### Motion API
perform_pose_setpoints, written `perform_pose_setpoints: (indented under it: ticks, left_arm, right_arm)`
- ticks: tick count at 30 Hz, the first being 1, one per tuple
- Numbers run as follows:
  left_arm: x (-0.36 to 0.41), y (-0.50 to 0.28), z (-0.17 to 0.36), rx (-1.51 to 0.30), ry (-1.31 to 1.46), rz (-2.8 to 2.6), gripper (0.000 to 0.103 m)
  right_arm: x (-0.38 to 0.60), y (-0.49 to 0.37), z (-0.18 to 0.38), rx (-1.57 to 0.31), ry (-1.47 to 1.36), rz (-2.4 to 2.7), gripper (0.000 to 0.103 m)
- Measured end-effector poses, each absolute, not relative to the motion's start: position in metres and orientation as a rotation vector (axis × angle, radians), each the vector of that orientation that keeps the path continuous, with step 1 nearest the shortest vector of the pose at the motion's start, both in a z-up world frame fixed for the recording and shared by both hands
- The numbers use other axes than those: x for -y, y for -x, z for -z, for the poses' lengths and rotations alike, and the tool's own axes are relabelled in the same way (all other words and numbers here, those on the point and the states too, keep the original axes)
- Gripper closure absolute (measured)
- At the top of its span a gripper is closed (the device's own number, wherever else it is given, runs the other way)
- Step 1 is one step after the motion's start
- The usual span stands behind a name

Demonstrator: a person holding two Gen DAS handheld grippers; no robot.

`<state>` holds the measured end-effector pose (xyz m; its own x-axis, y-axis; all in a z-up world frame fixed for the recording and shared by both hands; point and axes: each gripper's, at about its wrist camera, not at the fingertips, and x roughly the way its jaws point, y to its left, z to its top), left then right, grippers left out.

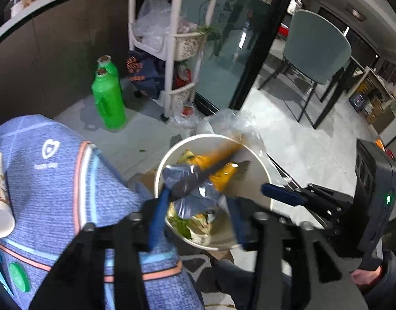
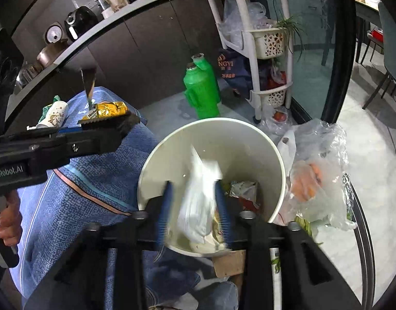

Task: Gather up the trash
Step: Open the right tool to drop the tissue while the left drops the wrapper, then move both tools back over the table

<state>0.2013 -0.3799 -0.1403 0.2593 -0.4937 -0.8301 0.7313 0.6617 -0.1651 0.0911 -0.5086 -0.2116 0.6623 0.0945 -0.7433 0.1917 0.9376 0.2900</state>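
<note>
Grey tiled kitchen floor underneath, and both grippers hang over the round white plastic bin (image 2: 272, 155). Left gripper (image 1: 195, 215), jaws apart, a blurred orange-and-grey wrapper (image 1: 198, 178) between them; right gripper (image 2: 195, 214), jaws parted around a white crumpled bag (image 2: 198, 201). Beyond, a green plastic jug (image 2: 202, 90).

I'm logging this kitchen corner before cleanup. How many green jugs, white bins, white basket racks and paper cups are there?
Green jugs: 2
White bin: 1
White basket rack: 1
Paper cup: 1
Total: 5
</note>
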Motion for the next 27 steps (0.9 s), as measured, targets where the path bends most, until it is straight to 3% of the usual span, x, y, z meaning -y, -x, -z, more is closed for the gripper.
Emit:
perform_pose_setpoints:
  ticks: [1,2,4,8,9,27]
  left_arm:
    - [0.378,-0.202,0.138,-0.994,-0.268,0.833,0.039]
    - [0.377,-0.203,0.136,-0.981,-0.260,0.820,0.036]
    - [0.374,-0.205,0.131,-0.962,-0.249,0.806,0.027]
    - [0.369,-0.205,0.123,-0.923,-0.239,0.771,0.008]
    - [0.368,-0.205,0.122,-0.916,-0.237,0.767,0.003]
    - [0.334,-0.189,0.091,-0.898,-0.207,0.715,0.003]
  right_arm:
    - [0.506,-0.090,0.211,-0.844,-0.345,0.043,0.047]
    - [0.505,-0.090,0.210,-0.840,-0.333,0.041,0.037]
    - [0.501,-0.088,0.210,-0.830,-0.309,0.034,0.031]
    - [0.497,-0.085,0.210,-0.826,-0.302,0.028,0.008]
    - [0.496,-0.085,0.209,-0.828,-0.304,0.025,0.008]
    - [0.483,-0.073,0.173,-0.816,-0.288,0.046,0.008]
